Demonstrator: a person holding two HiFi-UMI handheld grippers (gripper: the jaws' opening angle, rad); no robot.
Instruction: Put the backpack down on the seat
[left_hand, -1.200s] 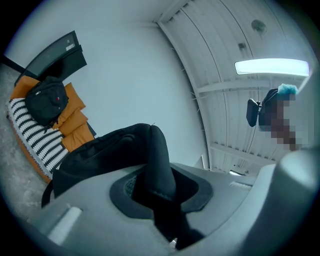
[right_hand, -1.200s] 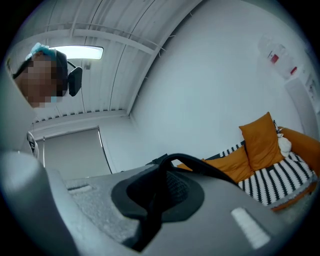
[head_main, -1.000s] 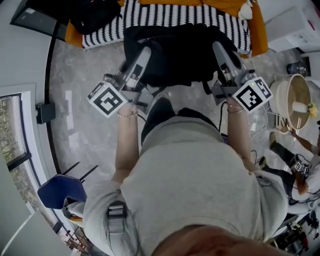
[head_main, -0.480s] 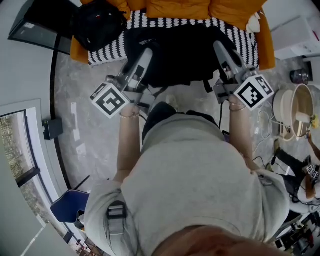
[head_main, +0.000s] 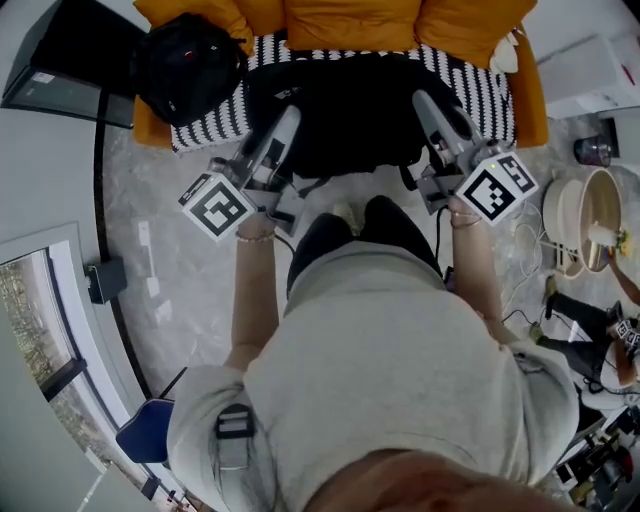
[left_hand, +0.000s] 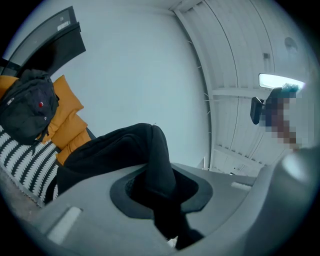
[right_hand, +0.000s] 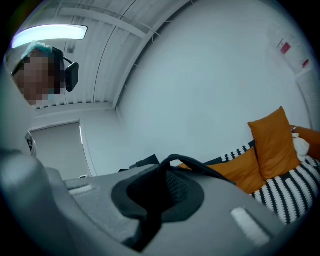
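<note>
Far left: a second black bag lies on the striped seat. The left tool is clamped on a fold of the black backpack. The backpack hangs over the seat's front, before orange cushions. The right tool is pinched tight on the backpack's strap.

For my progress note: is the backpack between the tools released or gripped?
Gripped: left tool and right tool each pinch the backpack over the striped seat.
</note>
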